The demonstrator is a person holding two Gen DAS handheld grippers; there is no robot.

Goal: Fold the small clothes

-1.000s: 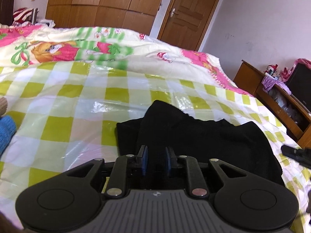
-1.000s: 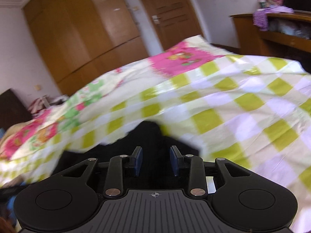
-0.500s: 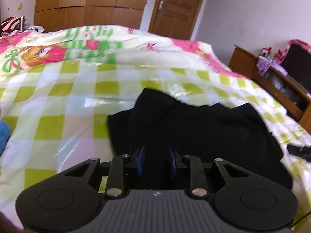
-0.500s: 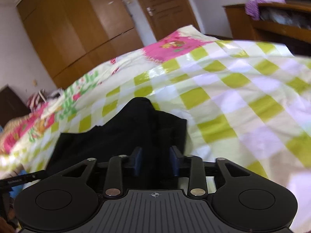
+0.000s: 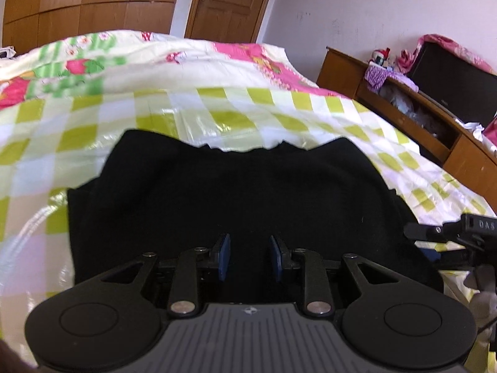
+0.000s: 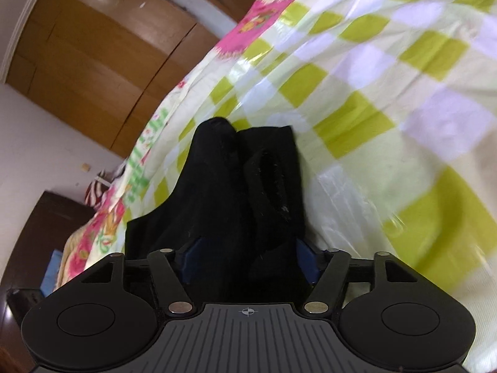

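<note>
A black garment (image 5: 236,192) lies partly folded on a bed under a green-and-white checked plastic sheet (image 5: 217,118). My left gripper (image 5: 249,256) hovers low over the garment's near edge. Its blue pads stand a little apart and the gap shows only dark cloth behind it. In the right wrist view the garment (image 6: 223,186) stretches away as a long doubled strip. My right gripper (image 6: 247,261) is at its near end, jaws opening wide with the cloth bunched between them. The right gripper's black frame (image 5: 459,230) pokes in at the right edge of the left wrist view.
A flowered pink and green quilt (image 5: 93,62) covers the far part of the bed. A wooden cabinet (image 5: 403,118) with a black TV (image 5: 450,84) and clutter stands to the right. A wooden wardrobe (image 6: 93,46) and door (image 5: 230,0) line the back wall.
The left gripper has slid across and closer over the garment, its pads parting slightly. The right gripper has dropped and rolled, and its jaws have spread from narrow to wide around the cloth.
</note>
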